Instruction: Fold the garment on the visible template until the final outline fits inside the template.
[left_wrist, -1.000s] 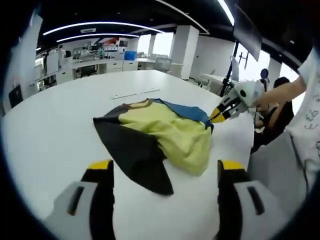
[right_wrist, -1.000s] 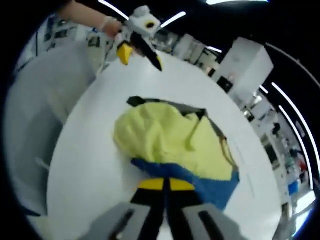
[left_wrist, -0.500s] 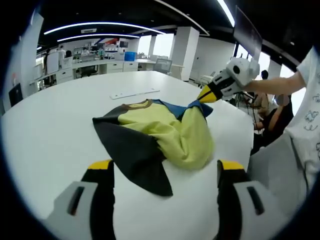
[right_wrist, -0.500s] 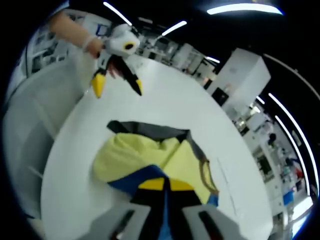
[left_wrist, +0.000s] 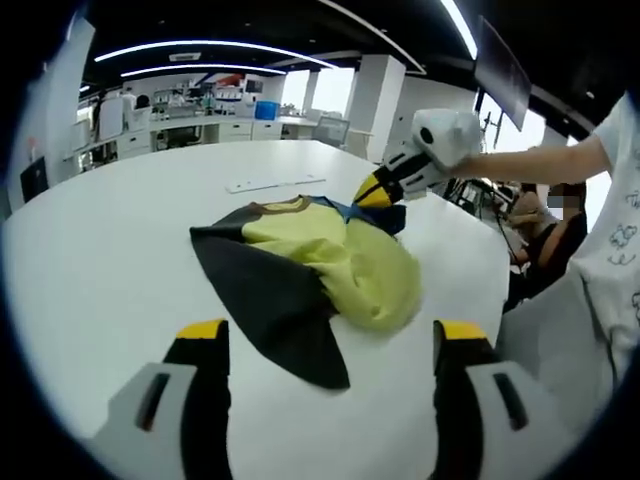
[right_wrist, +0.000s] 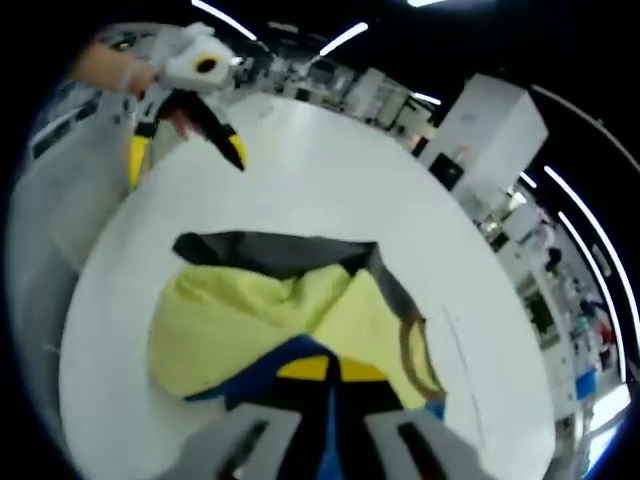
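Observation:
A yellow garment (left_wrist: 330, 250) with a black sleeve (left_wrist: 270, 300) and a blue part (left_wrist: 385, 215) lies bunched on the white table (left_wrist: 110, 260). In the left gripper view my left gripper (left_wrist: 330, 335) hangs open before the black sleeve, apart from it. My right gripper (left_wrist: 385, 190) comes in from the right, shut on the blue fabric and holding it up over the yellow body. In the right gripper view my right gripper (right_wrist: 330, 370) pinches the blue fabric (right_wrist: 285, 352) above the yellow cloth (right_wrist: 230, 320); the left gripper (right_wrist: 185, 155) stands open beyond the garment.
A thin pale strip (left_wrist: 270, 184) lies flat on the table behind the garment. A person's arm (left_wrist: 545, 168) and white shirt (left_wrist: 620, 250) are at the right, by a grey chair (left_wrist: 550, 340). The table edge (left_wrist: 490, 300) runs close on the right. Desks (left_wrist: 200, 130) stand far behind.
My right gripper has lifted the blue edge off the table and carried it across the yellow body toward the collar. The yellow cloth has rolled over with it. The left gripper stays open.

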